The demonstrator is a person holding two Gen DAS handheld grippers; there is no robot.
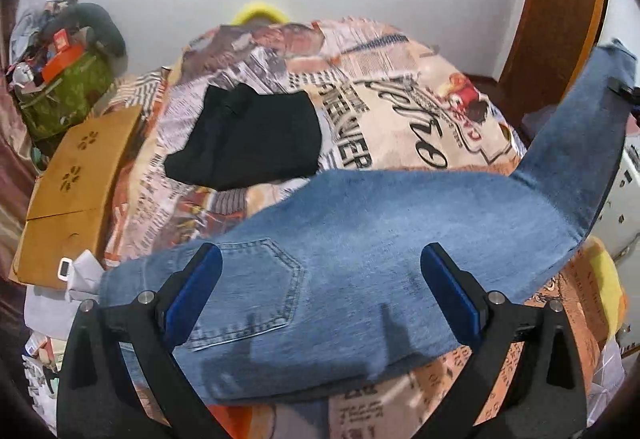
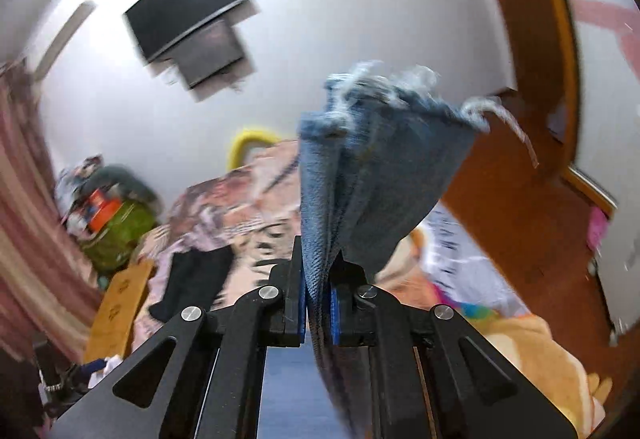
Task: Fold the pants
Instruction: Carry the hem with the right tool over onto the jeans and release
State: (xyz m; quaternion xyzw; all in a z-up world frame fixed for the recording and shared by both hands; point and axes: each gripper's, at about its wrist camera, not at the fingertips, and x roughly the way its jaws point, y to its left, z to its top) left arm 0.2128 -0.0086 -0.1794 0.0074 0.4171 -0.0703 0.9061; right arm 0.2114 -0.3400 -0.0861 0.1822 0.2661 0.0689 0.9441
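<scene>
Blue jeans (image 1: 380, 235) lie across the near part of the bed, back pocket up, with one leg lifted up to the right. My left gripper (image 1: 320, 279) is open, its blue pads spread above the seat of the jeans. My right gripper (image 2: 318, 303) is shut on the frayed leg end of the jeans (image 2: 372, 175) and holds it up in the air. In the left wrist view that gripper shows as a dark tip (image 1: 624, 91) at the raised hem.
The bed has a newspaper-print cover (image 1: 400, 99). A folded black garment (image 1: 248, 143) lies on it further back. A cardboard box (image 1: 76, 183) and a green bag (image 1: 64, 95) stand to the left. A wooden door (image 1: 560, 19) is at the right.
</scene>
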